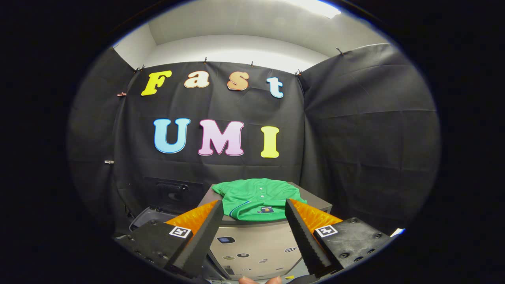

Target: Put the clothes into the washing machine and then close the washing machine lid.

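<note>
A folded green shirt (pixel 258 197) with a row of white buttons lies on top of a grey box-like stand (pixel 256 236). It sits just ahead of my fingertips and a little above them. My gripper (pixel 252 207) is open, its two fingers spread wide on either side of the shirt's near edge, touching nothing. Left of the stand, lower down, is the washing machine (pixel 150 215), with its dark lid (pixel 173 193) standing raised behind the opening.
Black cloth walls close the booth at the back and on both sides. The stand's front face carries a few small stickers. A fingertip of a person's hand (pixel 260 280) shows between the finger bases.
</note>
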Demonstrator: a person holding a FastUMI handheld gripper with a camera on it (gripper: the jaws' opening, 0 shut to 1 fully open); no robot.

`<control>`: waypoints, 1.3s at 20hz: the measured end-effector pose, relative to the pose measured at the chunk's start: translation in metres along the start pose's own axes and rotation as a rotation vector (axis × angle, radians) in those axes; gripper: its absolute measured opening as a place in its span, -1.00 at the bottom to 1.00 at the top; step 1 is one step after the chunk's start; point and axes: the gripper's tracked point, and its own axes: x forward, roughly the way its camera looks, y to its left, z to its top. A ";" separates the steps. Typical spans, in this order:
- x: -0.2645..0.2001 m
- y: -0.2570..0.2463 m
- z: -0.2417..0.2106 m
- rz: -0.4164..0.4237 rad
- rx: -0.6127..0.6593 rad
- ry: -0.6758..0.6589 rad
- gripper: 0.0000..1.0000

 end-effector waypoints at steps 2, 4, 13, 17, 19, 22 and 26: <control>0.000 0.001 -0.001 0.002 0.000 0.000 0.96; 0.000 0.000 -0.001 0.002 0.001 0.001 0.96; 0.002 -0.006 -0.006 -0.009 0.013 0.009 0.96; 0.003 -0.006 -0.008 -0.006 0.029 0.016 0.96; 0.006 -0.006 -0.008 -0.005 0.032 0.014 0.96; 0.009 -0.008 -0.004 -0.005 0.036 0.009 0.96; 0.017 -0.009 0.004 -0.014 0.049 0.004 0.95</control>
